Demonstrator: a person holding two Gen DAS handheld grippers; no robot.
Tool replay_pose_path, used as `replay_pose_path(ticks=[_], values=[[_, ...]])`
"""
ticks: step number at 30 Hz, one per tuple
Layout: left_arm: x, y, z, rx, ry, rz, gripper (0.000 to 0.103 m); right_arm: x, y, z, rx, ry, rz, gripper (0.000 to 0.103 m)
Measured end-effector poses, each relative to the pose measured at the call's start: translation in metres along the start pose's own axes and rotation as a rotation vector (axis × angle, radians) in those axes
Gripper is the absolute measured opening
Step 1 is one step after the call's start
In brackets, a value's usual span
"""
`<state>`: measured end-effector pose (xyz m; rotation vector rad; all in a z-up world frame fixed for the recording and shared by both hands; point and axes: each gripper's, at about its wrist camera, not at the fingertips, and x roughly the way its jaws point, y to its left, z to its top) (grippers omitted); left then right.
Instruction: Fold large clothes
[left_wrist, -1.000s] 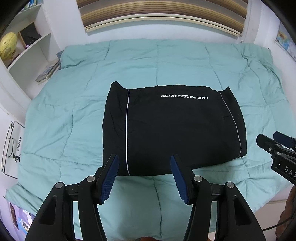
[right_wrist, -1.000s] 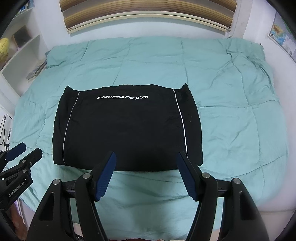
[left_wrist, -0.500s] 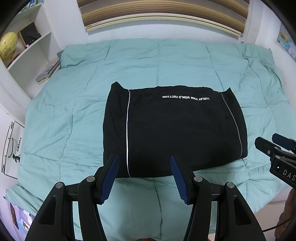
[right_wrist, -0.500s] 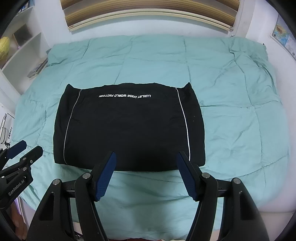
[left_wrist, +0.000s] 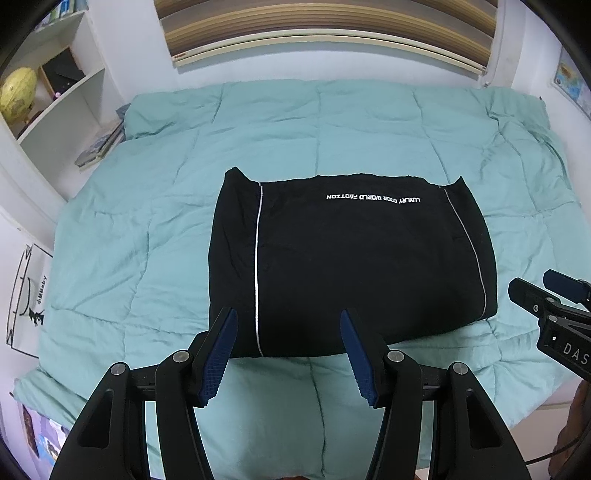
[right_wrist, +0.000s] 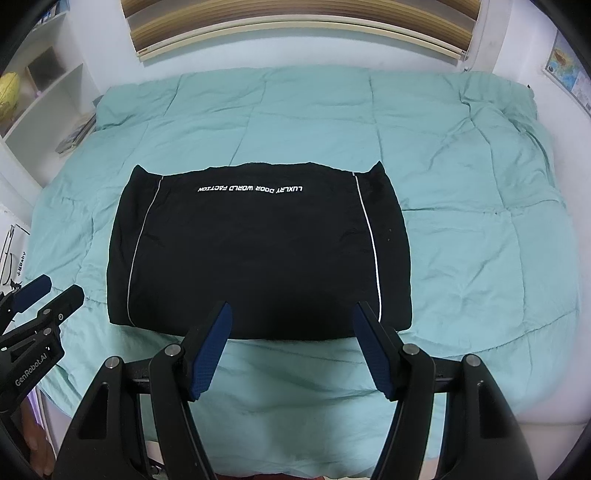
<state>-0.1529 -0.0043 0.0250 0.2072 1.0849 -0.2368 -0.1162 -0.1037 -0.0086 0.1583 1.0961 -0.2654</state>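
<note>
A black garment (left_wrist: 351, 262) with white side stripes and a white text line lies folded into a flat rectangle on the teal quilt (left_wrist: 147, 221); it also shows in the right wrist view (right_wrist: 258, 251). My left gripper (left_wrist: 288, 325) is open and empty, held above the garment's near left edge. My right gripper (right_wrist: 291, 317) is open and empty, held above the garment's near right edge. The right gripper also shows at the right border of the left wrist view (left_wrist: 535, 295), and the left gripper at the left border of the right wrist view (right_wrist: 48, 291).
The quilt (right_wrist: 480, 221) covers the whole bed. White shelves (left_wrist: 55, 92) with a yellow globe (left_wrist: 16, 94) stand at the far left. Books (left_wrist: 99, 146) lie beside the bed's far left corner. A window blind (left_wrist: 325, 29) runs along the far wall.
Both grippers have drawn slightly back and up from the garment, which looks a little lower in view. The garment lies still. Both jaws stay open.
</note>
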Motion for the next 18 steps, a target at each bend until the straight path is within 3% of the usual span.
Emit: replay_pose_path(ticks=[18], values=[[-0.0058, 0.0056, -0.0027, -0.019, -0.05, 0.058, 0.059, 0.0079, 0.0028, -0.0028, -0.028, 0.027, 0.004, 0.069]])
